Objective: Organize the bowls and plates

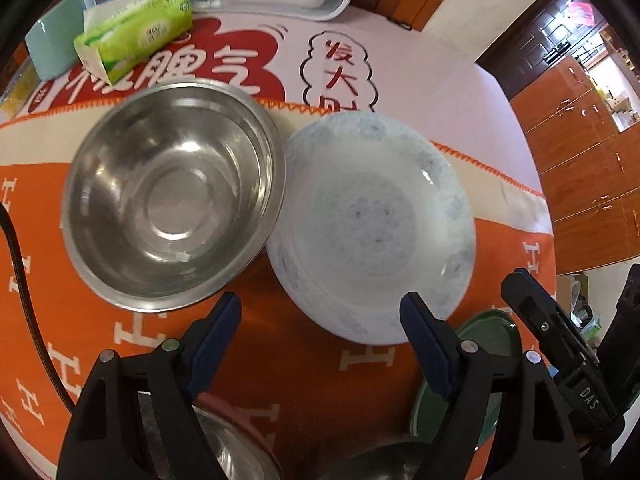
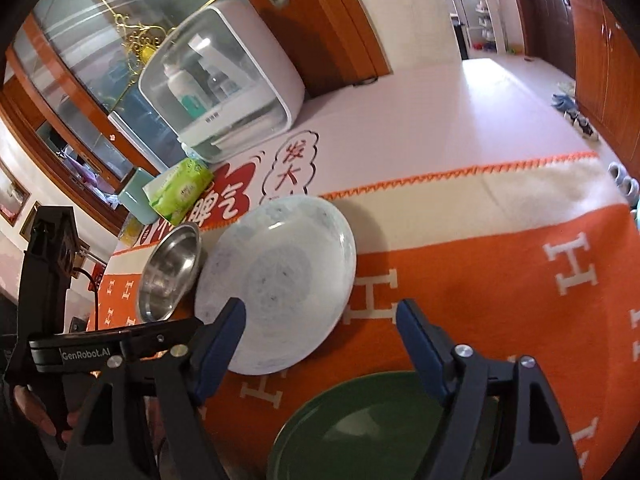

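A steel bowl (image 1: 172, 204) and a white plate with a faint blue pattern (image 1: 372, 224) sit side by side on the orange cloth (image 1: 280, 360). My left gripper (image 1: 320, 316) is open and empty, above the cloth just in front of both. A green plate (image 1: 480, 360) and another steel dish (image 1: 228, 452) lie under it, near the bottom edge. In the right wrist view, my right gripper (image 2: 320, 320) is open and empty, between the white plate (image 2: 276, 280) and the green plate (image 2: 380, 428). The steel bowl (image 2: 170, 276) is at its left.
A green tissue pack (image 1: 136, 36) and a pale blue box (image 1: 52, 48) lie behind the bowl. A white cabinet with bottles (image 2: 224, 84) stands at the table's back. The cloth's far right edge (image 2: 608, 240) drops off the table.
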Demonstrator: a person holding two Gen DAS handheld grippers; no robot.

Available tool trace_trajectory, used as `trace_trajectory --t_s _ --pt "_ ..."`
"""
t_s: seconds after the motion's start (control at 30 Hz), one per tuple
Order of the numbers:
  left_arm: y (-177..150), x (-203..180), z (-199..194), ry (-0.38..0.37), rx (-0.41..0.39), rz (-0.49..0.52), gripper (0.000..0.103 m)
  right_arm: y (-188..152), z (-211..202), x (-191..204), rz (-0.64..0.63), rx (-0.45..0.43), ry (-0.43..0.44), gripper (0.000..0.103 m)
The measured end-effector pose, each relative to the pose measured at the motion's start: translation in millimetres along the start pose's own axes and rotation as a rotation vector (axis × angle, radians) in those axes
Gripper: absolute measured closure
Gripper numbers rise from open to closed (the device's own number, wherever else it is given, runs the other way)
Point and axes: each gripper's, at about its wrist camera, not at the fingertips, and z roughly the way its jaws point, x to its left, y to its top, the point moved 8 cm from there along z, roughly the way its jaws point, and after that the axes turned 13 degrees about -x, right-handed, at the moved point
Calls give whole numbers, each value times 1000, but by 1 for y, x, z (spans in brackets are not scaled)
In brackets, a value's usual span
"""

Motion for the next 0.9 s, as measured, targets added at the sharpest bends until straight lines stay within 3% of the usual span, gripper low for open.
trace_trajectory --t_s 0.23,0.43,0.5,0.9 --pt "-5 3 22 8 42 -17 33 -9 19 -7 37 43 7 59" --pt "-5 3 39 8 59 -20 43 -13 32 -14 90 63 11 75" --pt "-6 3 43 4 62 -27 54 -15 36 -15 96 74 13 78" --pt "1 0 52 -25 11 -31 59 -21 54 -14 115 90 53 85"
